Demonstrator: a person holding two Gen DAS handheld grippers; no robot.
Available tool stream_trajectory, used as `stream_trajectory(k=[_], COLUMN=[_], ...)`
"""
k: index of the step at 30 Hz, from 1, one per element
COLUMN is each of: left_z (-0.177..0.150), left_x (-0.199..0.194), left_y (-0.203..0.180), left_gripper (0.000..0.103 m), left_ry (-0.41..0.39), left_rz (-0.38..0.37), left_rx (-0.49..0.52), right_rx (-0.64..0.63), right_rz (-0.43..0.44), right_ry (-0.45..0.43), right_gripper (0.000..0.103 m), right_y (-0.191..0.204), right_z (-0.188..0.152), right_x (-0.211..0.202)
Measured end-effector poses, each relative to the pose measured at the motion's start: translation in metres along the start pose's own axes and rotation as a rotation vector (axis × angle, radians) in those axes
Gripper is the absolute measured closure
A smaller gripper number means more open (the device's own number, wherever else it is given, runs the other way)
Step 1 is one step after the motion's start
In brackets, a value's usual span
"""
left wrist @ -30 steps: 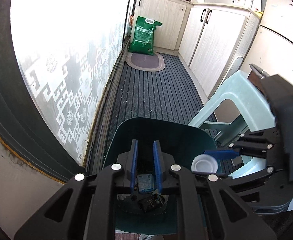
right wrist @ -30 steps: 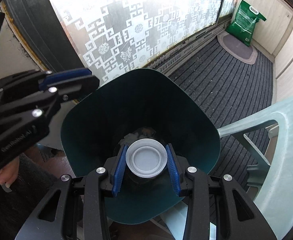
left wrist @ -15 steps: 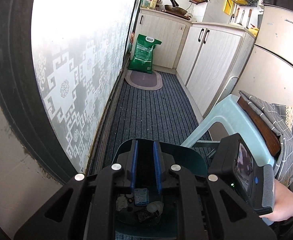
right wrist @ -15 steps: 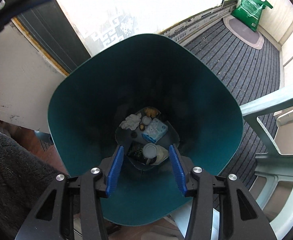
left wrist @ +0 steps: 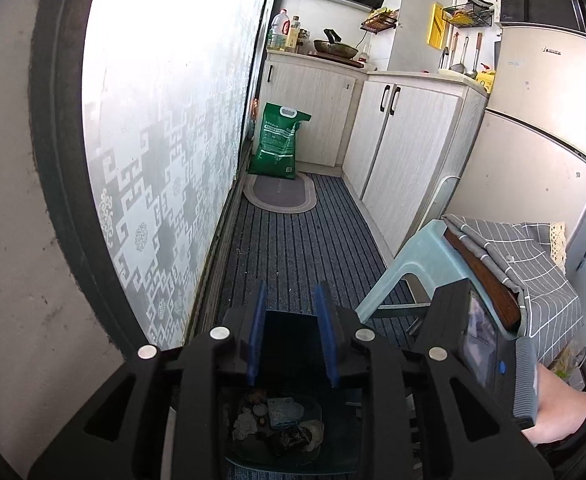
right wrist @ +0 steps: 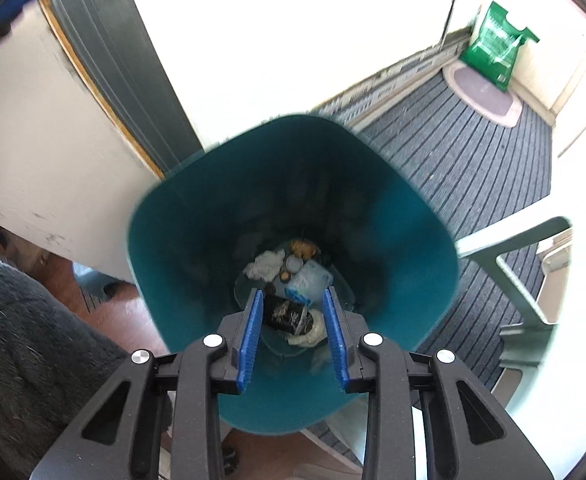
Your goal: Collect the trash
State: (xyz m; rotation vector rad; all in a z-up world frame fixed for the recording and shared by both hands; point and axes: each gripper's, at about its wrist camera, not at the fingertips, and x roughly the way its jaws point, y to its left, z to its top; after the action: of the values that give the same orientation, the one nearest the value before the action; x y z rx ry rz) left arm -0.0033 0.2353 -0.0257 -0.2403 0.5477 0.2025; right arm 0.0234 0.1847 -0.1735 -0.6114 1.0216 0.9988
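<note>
The right gripper (right wrist: 293, 336), at the bottom centre of its view, has nothing between its blue pads and its jaws are closing, poised over the teal bin (right wrist: 405, 240) that fills the middle. The trash (right wrist: 289, 280) lies at the bin's bottom. The left gripper (left wrist: 291, 336) is also empty, its jaws opening above the same bin (left wrist: 285, 458), with the green bag (left wrist: 279, 142) far up the floor.

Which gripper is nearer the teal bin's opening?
Right. The right gripper hangs directly over the teal bin, pointing steeply into it, jaws closing on nothing. The left gripper sits higher, aimed past the far rim, jaws opening, empty.
</note>
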Motion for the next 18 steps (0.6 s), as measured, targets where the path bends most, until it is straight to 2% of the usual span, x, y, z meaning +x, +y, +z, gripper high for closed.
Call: stream_trajectory(k=[2, 7, 12, 16, 18], left_z=[-0.001, -0.004, -0.005, -0.008, -0.011], left_x=[-0.005, -0.02, -0.04, -0.056, -0.062], left_y=[-0.002, -0.013, -0.032, -0.047, -0.051], left_gripper=[0.073, 0.058, 0.037, 0.027, 0.018], left_ry=[-0.012, -0.04, -0.081, -0.116, -0.125], left_rz=[0.0, 0.022, 0.041, 0.077, 0.086], left_rx=[-0.006, 0.014, 0.044, 0.075, 0.092], right_rx=[0.005, 0.022, 0.06, 0.081, 0.085], right_rz=[-0.005, -0.038, -0.066, -0.105, -0.117], right_ry=[-0.036, -0.14, -0.255, -0.333, -0.354], right_gripper=[0.072, 0.072, 0.072, 0.072, 0.068], right_y=[-0.001, -0.006, -0.009, -0.012, -0.015], right_z=[0.0, -0.008, -0.024, -0.042, -0.053], right_x=[-0.016, -0.062, -0.11, -0.148, -0.165])
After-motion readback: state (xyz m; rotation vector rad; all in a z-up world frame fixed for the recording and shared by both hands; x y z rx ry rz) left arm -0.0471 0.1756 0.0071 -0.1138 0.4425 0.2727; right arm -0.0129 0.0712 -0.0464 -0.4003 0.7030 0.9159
